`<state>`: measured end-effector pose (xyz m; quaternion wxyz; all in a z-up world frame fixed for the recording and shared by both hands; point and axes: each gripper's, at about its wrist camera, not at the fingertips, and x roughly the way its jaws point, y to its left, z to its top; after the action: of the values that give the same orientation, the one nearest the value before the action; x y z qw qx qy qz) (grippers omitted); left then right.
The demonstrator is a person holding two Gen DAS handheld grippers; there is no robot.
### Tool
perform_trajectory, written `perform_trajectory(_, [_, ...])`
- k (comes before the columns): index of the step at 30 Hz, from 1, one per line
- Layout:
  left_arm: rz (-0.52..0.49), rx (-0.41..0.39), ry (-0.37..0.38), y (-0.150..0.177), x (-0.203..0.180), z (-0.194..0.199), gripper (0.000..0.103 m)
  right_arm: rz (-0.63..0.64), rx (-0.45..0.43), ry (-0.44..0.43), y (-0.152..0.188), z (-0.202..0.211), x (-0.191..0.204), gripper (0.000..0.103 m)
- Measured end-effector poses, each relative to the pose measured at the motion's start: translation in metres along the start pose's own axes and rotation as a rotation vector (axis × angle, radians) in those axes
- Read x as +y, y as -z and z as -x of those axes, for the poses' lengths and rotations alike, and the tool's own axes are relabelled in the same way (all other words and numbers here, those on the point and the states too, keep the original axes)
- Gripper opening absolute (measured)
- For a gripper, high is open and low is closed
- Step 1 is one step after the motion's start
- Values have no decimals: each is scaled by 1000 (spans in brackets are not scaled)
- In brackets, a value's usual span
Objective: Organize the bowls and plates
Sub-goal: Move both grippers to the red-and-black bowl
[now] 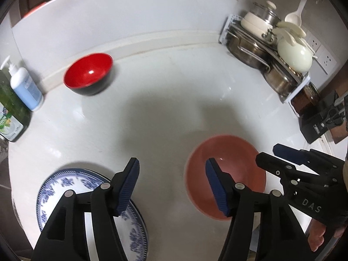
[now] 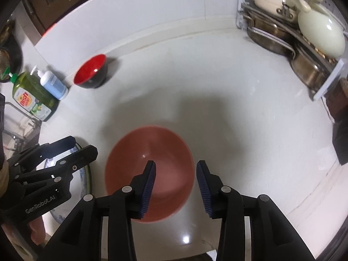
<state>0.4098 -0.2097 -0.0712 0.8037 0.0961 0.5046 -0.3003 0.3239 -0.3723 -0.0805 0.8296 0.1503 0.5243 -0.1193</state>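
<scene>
Now both grippers hang spread and empty: left gripper [image 1: 171, 174] between blue plate [image 1: 52, 191] at seven o'clock and pink bowl [image 1: 239, 165], right gripper [image 2: 176, 171] over it.

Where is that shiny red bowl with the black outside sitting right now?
The red and black bowl stands at the back left of the white counter, against the wall ledge, just right of the blue pump bottle; the right wrist view shows it there too.

Both wrist cams look steeply down, share pink bowl [image 1: 226, 176].
</scene>
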Motion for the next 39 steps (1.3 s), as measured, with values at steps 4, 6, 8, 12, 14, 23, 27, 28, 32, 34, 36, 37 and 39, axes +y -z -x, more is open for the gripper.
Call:
perform_trajectory(4, [7, -35, -36, -7, 12, 7, 68, 29, -49, -1, -10, 7, 13, 50])
perform_trajectory(6, [19, -57, -62, -12, 20, 12, 72, 43, -68, -3, -16, 10, 20, 50])
perform_trajectory(8, [31, -80, -84, -16, 26, 16, 74, 56, -87, -10, -23, 11, 27, 50])
perform_trajectory(12, [51, -124, -130, -25, 45, 26, 81, 86, -110, -26, -38, 9, 39, 50])
perform_trajectory(14, [54, -140, -158, -31, 53, 29, 82, 96, -122, -45, -46, 8, 47, 50])
perform_trajectory(23, [72, -186, -264, -56, 91, 35, 86, 141, -133, -86, -85, -6, 79, 50])
perform_trajectory(27, [78, -184, -293, -69, 109, 30, 86, 173, -131, -81, -104, -16, 97, 50])
perform_trajectory(28, [80, -184, -299, -71, 113, 29, 86, 185, -129, -79, -108, -18, 101, 50])
perform_trajectory(32, [91, -180, -313, -81, 133, 22, 86, 232, -114, -76, -128, -29, 122, 50])
perform_trajectory(34, [98, -180, -327, -84, 142, 18, 86, 249, -105, -79, -138, -36, 129, 50])
perform_trajectory(36, [89, -183, -338, -88, 151, 12, 86, 254, -91, -80, -148, -45, 134, 50])
perform_trajectory(37, [92, -180, -340, -90, 156, 8, 86, 254, -85, -82, -153, -50, 136, 50])
perform_trajectory(39, [107, -168, -347, -95, 165, 0, 86, 254, -70, -89, -164, -61, 141, 50])
